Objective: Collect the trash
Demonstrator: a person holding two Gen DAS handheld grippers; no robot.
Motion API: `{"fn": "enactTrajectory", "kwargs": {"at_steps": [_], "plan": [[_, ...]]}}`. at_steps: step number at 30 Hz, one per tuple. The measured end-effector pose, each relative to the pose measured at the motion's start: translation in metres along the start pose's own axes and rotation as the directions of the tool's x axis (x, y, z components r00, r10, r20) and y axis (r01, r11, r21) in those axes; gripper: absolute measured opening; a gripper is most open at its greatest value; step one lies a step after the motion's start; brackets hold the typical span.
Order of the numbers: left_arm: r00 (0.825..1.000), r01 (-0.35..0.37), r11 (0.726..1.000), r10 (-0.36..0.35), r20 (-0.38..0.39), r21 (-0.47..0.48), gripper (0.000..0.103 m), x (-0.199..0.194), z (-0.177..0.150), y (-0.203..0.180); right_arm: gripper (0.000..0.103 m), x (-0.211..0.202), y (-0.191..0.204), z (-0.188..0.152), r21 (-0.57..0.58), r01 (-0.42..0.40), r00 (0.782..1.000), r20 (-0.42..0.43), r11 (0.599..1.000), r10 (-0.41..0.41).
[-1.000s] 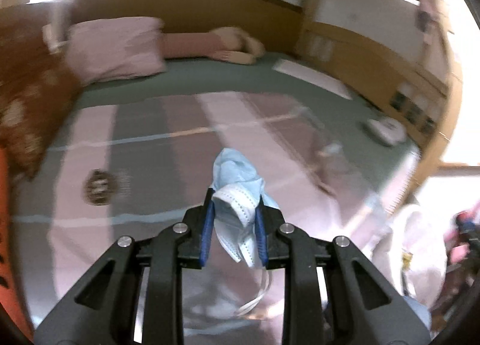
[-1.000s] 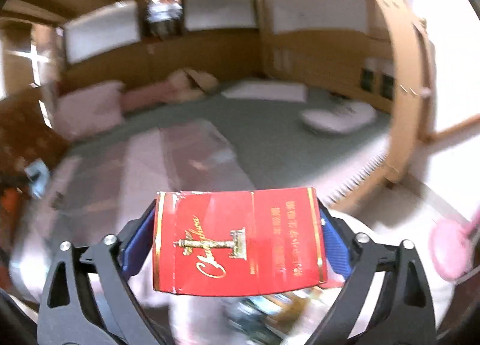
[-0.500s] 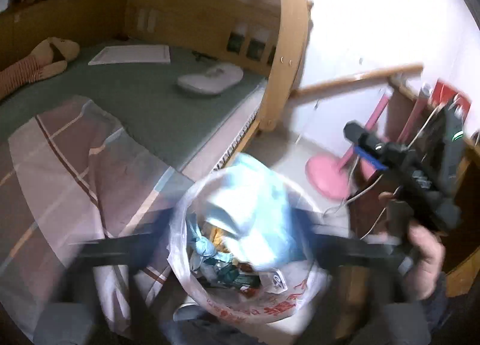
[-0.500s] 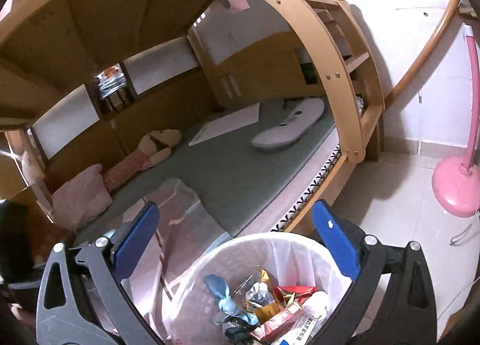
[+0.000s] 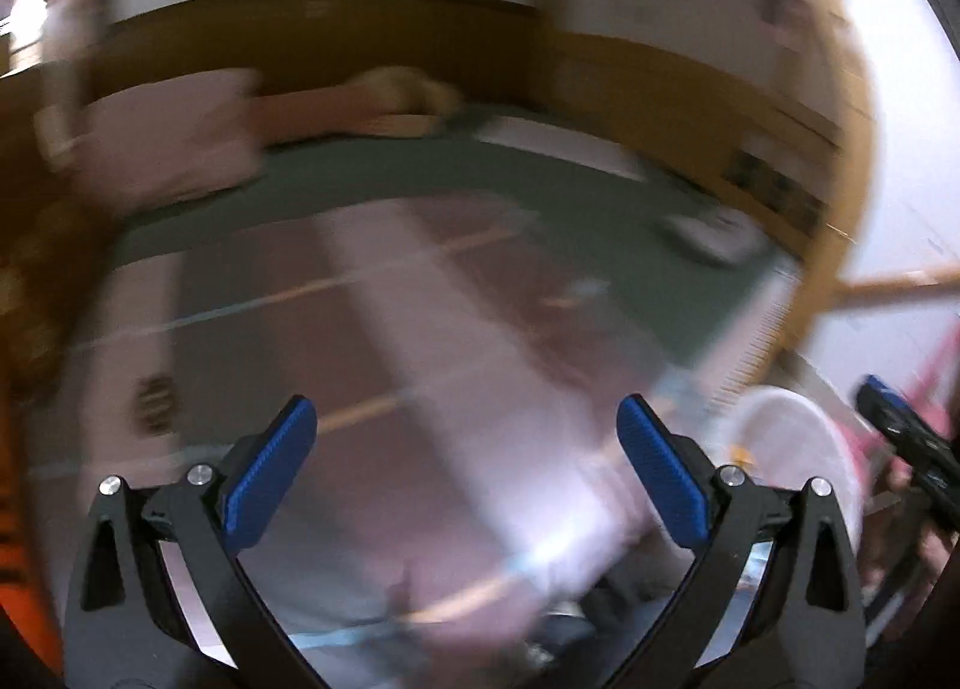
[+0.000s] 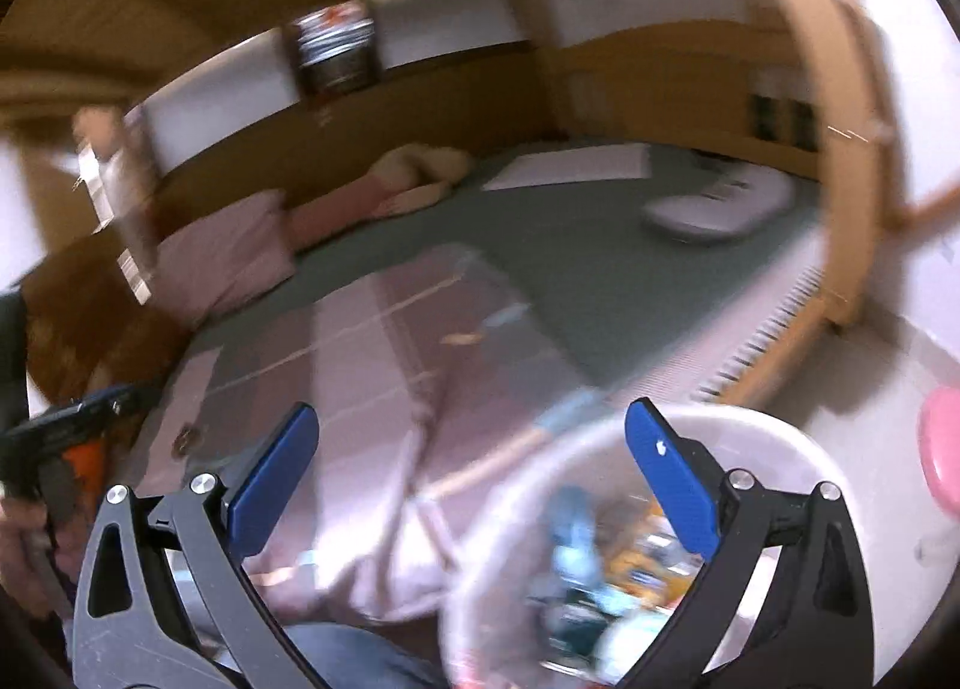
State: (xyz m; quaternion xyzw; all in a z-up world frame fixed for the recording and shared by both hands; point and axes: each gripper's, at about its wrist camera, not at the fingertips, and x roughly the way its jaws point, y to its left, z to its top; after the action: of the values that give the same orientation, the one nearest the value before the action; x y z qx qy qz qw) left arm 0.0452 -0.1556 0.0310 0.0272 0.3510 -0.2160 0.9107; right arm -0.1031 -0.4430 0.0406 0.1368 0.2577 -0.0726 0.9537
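Both your grippers, left (image 5: 459,437) and right (image 6: 471,443), have jaws wide and empty; bin (image 6: 798,449) near right, everything too blurry for any readable text.

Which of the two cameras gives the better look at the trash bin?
The right wrist view: the trash bin fills its lower right, with blurred rubbish visible inside. The left wrist view catches only part of its white rim at the right edge.

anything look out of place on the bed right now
Yes. A few small scraps lie loose on the striped blanket, and a dark round item sits near its left side. They are too blurred to identify. Both claws, left and right, are open and empty beside the bin.
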Motion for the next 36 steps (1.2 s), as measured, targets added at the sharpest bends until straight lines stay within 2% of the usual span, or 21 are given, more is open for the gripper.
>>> {"fn": "enactTrajectory", "kwargs": {"at_steps": [3,4,7,10,14,17,20,24,28,36], "plan": [[0.988,-0.151,0.985,0.152,0.017,-0.081,0.100,-0.014,-0.001,0.061,0.100,0.024,0.059,0.014,-0.077,-0.085,0.996,-0.010,0.993,0.084],[0.978,-0.204,0.971,0.209,0.028,-0.124,0.100,-0.020,-0.004,0.084,0.100,0.031,0.081,0.019,-0.099,-0.116,0.993,-0.009,0.988,0.116],[0.954,-0.284,0.928,0.300,0.030,-0.242,0.100,-0.032,-0.015,0.135,0.100,0.052,0.149,0.029,-0.178,-0.204,0.979,-0.019,0.963,0.204],[0.939,-0.329,0.895,0.343,-0.008,-0.300,0.100,-0.031,-0.021,0.166,0.100,0.079,0.203,0.032,-0.242,-0.260,0.966,-0.068,0.935,0.250],[0.933,-0.348,0.886,0.358,-0.025,-0.308,0.100,-0.035,-0.026,0.180,0.100,0.111,0.244,0.024,-0.300,-0.281,0.959,-0.117,0.912,0.257],[0.942,-0.328,0.896,0.332,-0.036,-0.300,0.100,-0.030,-0.030,0.171,0.100,0.127,0.244,0.010,-0.313,-0.239,0.970,-0.121,0.919,0.211],[0.943,-0.328,0.906,0.331,-0.035,-0.268,0.100,-0.025,-0.032,0.154,0.100,0.137,0.241,0.000,-0.319,-0.204,0.977,-0.133,0.925,0.169],[0.948,-0.316,0.920,0.319,-0.027,-0.232,0.100,-0.019,-0.032,0.140,0.100,0.139,0.227,-0.001,-0.282,-0.202,0.975,-0.145,0.938,0.166],[0.940,-0.336,0.913,0.342,-0.018,-0.229,0.100,-0.017,-0.031,0.133,0.100,0.144,0.220,-0.001,-0.258,-0.206,0.973,-0.157,0.944,0.169],[0.944,-0.326,0.917,0.327,-0.038,-0.229,0.100,-0.008,-0.031,0.132,0.100,0.144,0.223,-0.002,-0.267,-0.214,0.972,-0.151,0.940,0.178]]}}
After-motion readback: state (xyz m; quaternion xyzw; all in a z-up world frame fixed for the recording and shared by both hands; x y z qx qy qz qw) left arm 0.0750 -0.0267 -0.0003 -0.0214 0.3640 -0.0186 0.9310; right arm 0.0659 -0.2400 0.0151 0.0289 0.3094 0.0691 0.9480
